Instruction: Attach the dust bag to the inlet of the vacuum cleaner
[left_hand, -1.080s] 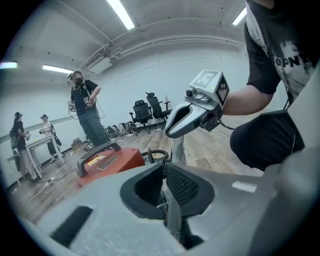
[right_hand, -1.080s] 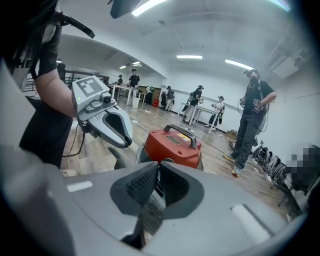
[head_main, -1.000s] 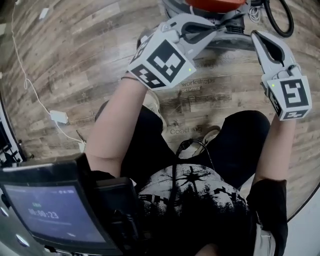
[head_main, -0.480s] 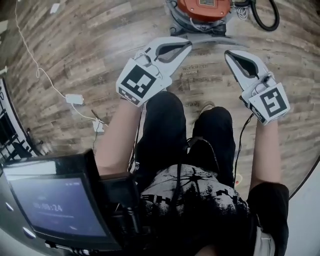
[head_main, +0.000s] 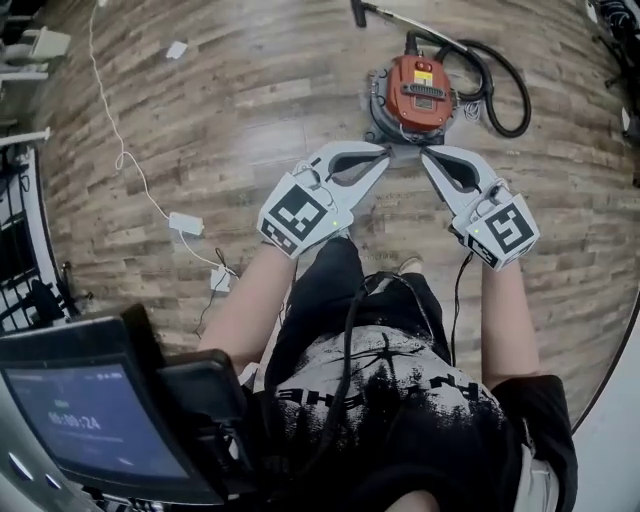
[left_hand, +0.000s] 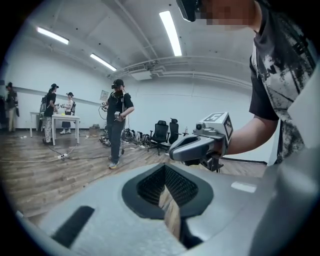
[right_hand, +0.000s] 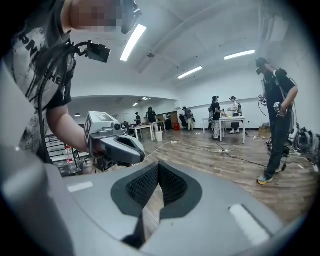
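Note:
The orange-red vacuum cleaner (head_main: 420, 95) stands on the wood floor far below, its black hose (head_main: 505, 95) looping to its right. No dust bag shows in any view. My left gripper (head_main: 383, 152) and right gripper (head_main: 424, 155) are held high, side by side, tips nearly meeting and pointing toward the vacuum. Both are shut with nothing between the pads. In the left gripper view my own jaws (left_hand: 170, 200) are closed and the right gripper (left_hand: 200, 145) hangs beside them. In the right gripper view my jaws (right_hand: 150, 200) are closed, with the left gripper (right_hand: 117, 145) alongside.
A white cable with a power adapter (head_main: 185, 222) trails over the floor at left. A screen (head_main: 80, 420) sits at the lower left of the head view. Other people (left_hand: 116, 120) stand around the room, with office chairs (left_hand: 162, 132) and a table (right_hand: 232, 122).
Both grippers have risen a long way from the floor, still shut. The vacuum cleaner, close under them before, now looks small and far below. The legs have straightened from a crouch.

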